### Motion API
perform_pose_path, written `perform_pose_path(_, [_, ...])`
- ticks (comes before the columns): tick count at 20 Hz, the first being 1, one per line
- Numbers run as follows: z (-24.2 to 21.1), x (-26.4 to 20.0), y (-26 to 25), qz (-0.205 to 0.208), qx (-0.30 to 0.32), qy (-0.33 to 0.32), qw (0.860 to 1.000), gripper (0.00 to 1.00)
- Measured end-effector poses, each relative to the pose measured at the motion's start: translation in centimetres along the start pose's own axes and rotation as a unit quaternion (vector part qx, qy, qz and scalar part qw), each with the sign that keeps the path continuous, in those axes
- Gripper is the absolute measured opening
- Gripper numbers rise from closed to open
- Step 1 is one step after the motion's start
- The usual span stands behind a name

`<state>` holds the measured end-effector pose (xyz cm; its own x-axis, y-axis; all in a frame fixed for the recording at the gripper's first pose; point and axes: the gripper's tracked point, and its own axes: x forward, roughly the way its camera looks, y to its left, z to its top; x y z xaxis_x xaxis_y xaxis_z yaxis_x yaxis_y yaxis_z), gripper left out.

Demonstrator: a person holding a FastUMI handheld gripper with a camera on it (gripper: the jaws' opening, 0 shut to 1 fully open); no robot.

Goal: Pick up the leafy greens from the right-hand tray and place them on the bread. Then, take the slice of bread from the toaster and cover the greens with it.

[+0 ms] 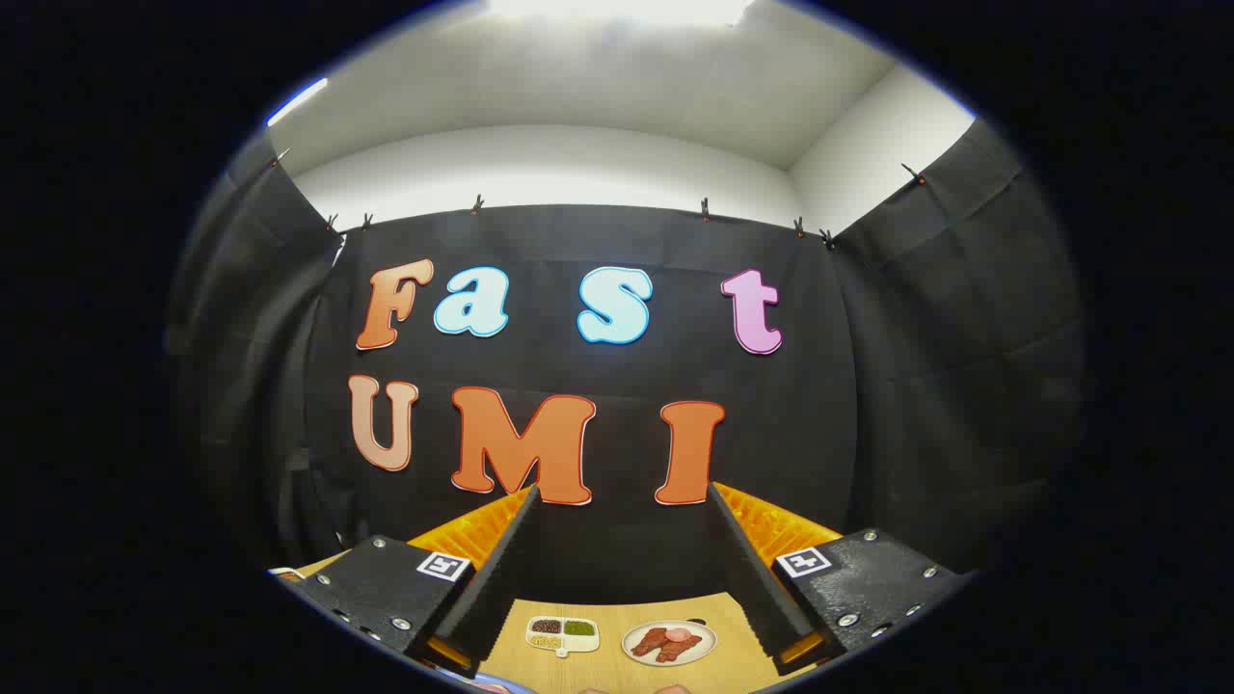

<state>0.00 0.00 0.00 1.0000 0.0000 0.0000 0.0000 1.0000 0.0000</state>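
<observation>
My gripper (617, 511) is held high and level, pointing at the booth's back wall, open with a wide gap and nothing between its fingers (501, 569). Far below, between the fingers, a strip of wooden table (607, 617) shows. On it lie a small white divided tray (562, 633) with dark, green and pale fillings and a round plate (669, 642) with reddish meat pieces. I cannot make out leafy greens, bread or a toaster from this angle.
An orange ridged object (771, 525) sits behind both fingers at the table's far edge against the black cloth wall. White wall and ceiling rise above the cloth.
</observation>
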Motion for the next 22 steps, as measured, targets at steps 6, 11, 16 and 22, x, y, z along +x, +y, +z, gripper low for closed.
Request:
perform_pose_path(6, [1.6, 0.5, 0.5, 0.002, -0.01, -0.017, 1.0, 0.99])
perform_pose_path(11, [2.7, 0.7, 1.2, 0.018, 0.004, -0.02, 1.0, 0.99])
perform_pose_path(16, [4.4, 0.4, 1.8, 0.029, 0.001, -0.039, 0.999, 0.99])
perform_pose_path(22, [4.0, 0.6, 2.0, 0.033, -0.008, -0.039, 0.999, 0.99])
